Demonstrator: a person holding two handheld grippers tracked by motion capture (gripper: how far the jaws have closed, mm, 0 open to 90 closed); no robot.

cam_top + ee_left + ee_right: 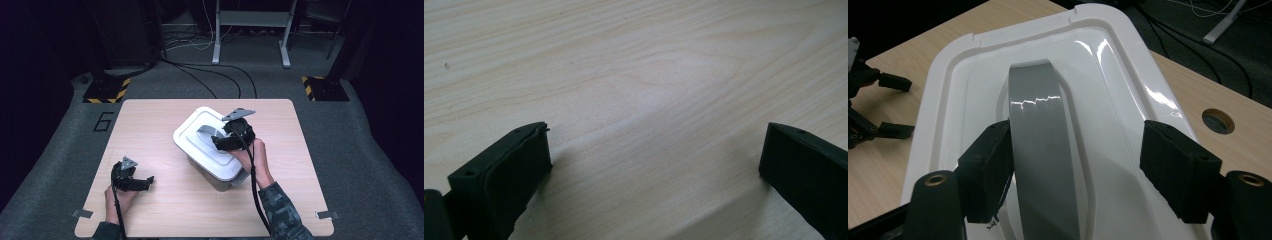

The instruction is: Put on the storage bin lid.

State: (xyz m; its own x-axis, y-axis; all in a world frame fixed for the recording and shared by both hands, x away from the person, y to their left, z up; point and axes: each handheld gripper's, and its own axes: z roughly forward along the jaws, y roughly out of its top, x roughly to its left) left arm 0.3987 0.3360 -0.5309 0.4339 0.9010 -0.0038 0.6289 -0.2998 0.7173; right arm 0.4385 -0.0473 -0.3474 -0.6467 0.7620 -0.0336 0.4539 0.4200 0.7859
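Note:
A white plastic box with a lid (205, 142) stands on the wooden table (150, 125), right of centre. A grey handle (1040, 130) lies flat in the recess of the lid (1118, 85). My right gripper (220, 141) hovers over the lid's near part. In the right gripper view, my right gripper (1075, 150) is open. Its jaws straddle the handle, the left pad close beside the handle's edge and the right pad well apart from it. My left gripper (142, 182) rests open near the table's front left. Bare wood lies between the jaws of the left gripper (656, 150).
The left gripper (868, 105) also appears far off in the right gripper view. A round hole (1218, 120) sits in the tabletop beyond the box. Cables (210, 75) and metal stand legs (250, 35) are on the carpet behind the table.

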